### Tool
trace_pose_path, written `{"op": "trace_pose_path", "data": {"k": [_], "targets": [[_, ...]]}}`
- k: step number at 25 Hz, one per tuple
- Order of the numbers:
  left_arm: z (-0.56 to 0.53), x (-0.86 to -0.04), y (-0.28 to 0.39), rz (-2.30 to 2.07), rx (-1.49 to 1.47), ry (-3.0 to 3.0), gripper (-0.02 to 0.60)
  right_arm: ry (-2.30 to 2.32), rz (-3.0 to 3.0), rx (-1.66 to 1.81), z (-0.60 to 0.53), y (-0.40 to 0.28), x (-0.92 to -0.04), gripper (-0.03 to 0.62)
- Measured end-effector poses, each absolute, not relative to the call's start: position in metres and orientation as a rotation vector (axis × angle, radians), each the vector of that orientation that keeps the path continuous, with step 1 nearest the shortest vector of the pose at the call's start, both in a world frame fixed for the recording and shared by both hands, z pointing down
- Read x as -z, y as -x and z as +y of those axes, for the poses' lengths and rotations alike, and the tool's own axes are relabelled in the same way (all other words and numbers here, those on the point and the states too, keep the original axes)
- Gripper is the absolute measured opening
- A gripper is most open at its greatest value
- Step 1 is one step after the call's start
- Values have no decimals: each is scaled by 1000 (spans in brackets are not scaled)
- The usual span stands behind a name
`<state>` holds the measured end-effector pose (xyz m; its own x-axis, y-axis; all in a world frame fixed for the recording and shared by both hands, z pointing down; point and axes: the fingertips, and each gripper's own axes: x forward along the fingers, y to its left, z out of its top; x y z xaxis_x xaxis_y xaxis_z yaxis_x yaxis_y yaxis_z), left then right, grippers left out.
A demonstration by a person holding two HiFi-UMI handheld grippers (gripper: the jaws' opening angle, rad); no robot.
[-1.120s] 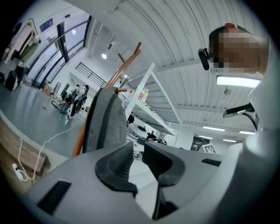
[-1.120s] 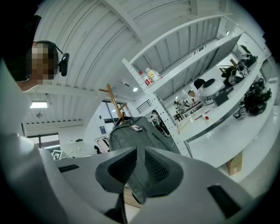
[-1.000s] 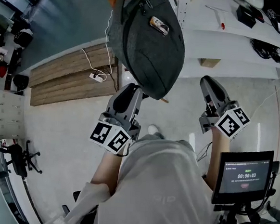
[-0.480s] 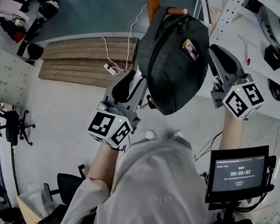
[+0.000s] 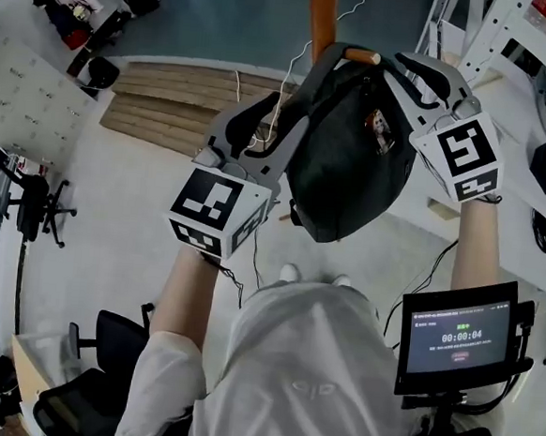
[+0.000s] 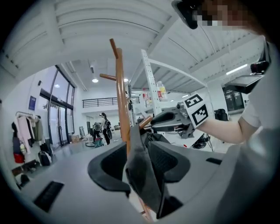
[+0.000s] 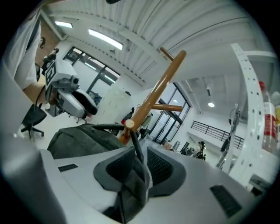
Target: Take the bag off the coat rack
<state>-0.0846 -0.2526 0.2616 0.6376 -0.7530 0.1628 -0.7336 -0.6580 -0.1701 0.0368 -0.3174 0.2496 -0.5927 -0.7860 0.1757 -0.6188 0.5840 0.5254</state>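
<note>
Bag (image 5: 353,162) hangs on coat rack (image 5: 322,9) peg (image 5: 361,56). L gripper (image 5: 261,127), left of rack, clamps its strap (image 6: 142,175); R gripper (image 5: 418,75), right of rack, pinches another. 2 grips.

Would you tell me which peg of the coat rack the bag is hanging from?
The lowest peg, the one with the pale end: the strap of the bag loops over it. The higher pegs in view are bare.

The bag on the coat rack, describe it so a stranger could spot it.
Find the orange-brown coat rack near the white shelving. Hanging from its peg is the bag, a rounded dark grey backpack with a small tag on its front, the only thing on the rack.
</note>
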Motion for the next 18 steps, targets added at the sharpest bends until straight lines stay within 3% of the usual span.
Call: {"op": "trace_pose_path", "data": {"k": [8, 18], "targets": [[-274, -249, 76, 1148, 666, 2667, 163, -910, -2331, 722, -324, 9, -244, 70], [-289, -258, 72, 1095, 875, 2714, 163, -741, -2287, 753, -323, 32, -246, 69]]}}
